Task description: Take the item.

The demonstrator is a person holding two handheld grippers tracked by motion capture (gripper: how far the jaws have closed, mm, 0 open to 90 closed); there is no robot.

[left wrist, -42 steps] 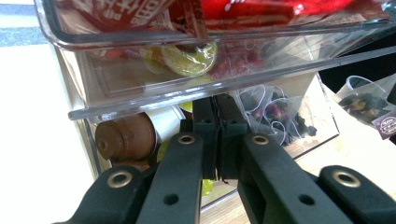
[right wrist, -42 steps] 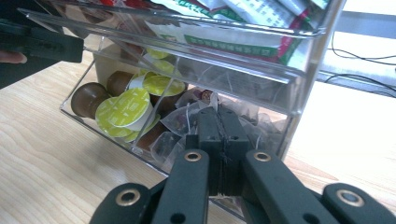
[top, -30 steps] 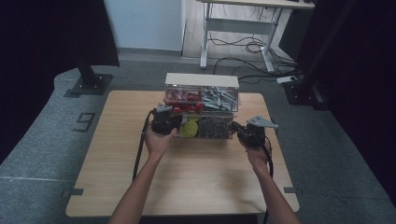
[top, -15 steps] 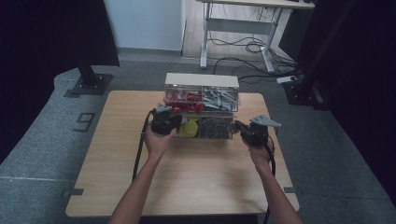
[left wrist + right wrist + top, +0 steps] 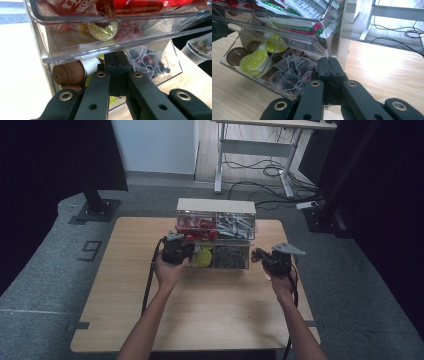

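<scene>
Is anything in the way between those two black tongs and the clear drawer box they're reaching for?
Nothing visible is. The left tongs are shut and right up against the front of the drawer box, at the lower drawer. The right tongs, also shut, sit at that drawer's right front corner, with only bare table around them.

— What surrounds the desk (image 5: 125, 320)?
— Grey carpet (image 5: 45, 280), speckled, with a pale figure nine (image 5: 89, 250) marked on it at the left. Black curtains (image 5: 40, 165) hang on both sides, dark and deep.
— And behind?
— A pale wall panel (image 5: 152, 145), then a light floor (image 5: 250, 165) where a white-framed table (image 5: 260, 145) stands with black cables (image 5: 265, 170) tangled under it. A black stand base (image 5: 95, 210) sits on the carpet at the left.
— The light?
— Dim overall, brighter toward the back.
</scene>
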